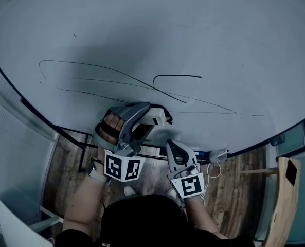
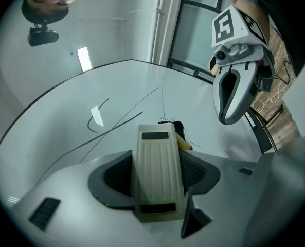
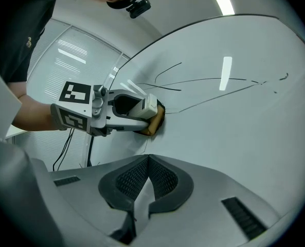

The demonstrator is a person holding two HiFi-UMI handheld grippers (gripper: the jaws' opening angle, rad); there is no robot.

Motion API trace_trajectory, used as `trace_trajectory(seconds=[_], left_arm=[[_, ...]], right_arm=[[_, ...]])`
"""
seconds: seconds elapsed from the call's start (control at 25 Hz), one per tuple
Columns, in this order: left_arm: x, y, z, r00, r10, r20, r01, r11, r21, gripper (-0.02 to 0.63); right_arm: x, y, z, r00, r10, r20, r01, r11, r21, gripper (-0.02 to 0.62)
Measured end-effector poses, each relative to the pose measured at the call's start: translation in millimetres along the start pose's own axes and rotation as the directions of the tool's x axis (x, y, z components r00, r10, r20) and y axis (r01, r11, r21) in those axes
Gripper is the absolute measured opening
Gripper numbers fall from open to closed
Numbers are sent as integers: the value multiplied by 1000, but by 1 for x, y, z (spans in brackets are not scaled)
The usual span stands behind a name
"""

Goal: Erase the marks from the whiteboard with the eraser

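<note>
Cream eraser [image 2: 157, 174] (seemingly against whiteboard [image 2: 54, 133])

whiteboard [image 1: 142, 30]: only loose black scribble lines, no letters or numbers that I can read

eraser [image 2: 157, 174]: ribbed cream back with two dark patches; if there's print on them, it's too blurry to read

left marker cube [image 1: 123, 168]: black-and-white square codes, no words

right marker cube [image 1: 188, 184]: same deal, just a square code pattern
</note>
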State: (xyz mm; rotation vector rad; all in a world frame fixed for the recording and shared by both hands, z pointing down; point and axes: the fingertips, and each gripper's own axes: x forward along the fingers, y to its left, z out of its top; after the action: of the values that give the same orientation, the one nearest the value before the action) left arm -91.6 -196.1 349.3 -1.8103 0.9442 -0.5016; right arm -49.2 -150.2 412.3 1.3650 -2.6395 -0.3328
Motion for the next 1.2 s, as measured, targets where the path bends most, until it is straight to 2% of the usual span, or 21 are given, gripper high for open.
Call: trace_trajectory(seconds=[0.36, 0.56, 0.68, 0.84, 1.12, 1.2], left_arm=[[-31, 30, -47, 998, 36, -42, -38, 998, -43, 265], [-52, 52, -79, 994, 81, -77, -90, 988, -125, 265], [-69, 68, -104, 988, 112, -110, -132, 972, -195, 265], [-85, 82, -129, 980, 141, -137, -172, 952, -252, 265], [-109, 105, -161, 972, 193, -132, -230, 892, -388, 264], [-116, 113, -169, 967, 216, -132, -252, 867, -430, 264]], right_arm=[[28, 33, 4, 998, 69, -4, -69, 997, -23, 28], [44, 46, 10, 993, 122, 2, -121, 992, -37, 28], [54, 53, 12, 988, 155, 4, -154, 987, -44, 28], [68, 66, 16, 980, 197, 9, -196, 979, -56, 28], [82, 88, 23, 970, 243, 18, -241, 967, -80, 28], [84, 94, 24, 968, 251, 12, -249, 964, -89, 28]])
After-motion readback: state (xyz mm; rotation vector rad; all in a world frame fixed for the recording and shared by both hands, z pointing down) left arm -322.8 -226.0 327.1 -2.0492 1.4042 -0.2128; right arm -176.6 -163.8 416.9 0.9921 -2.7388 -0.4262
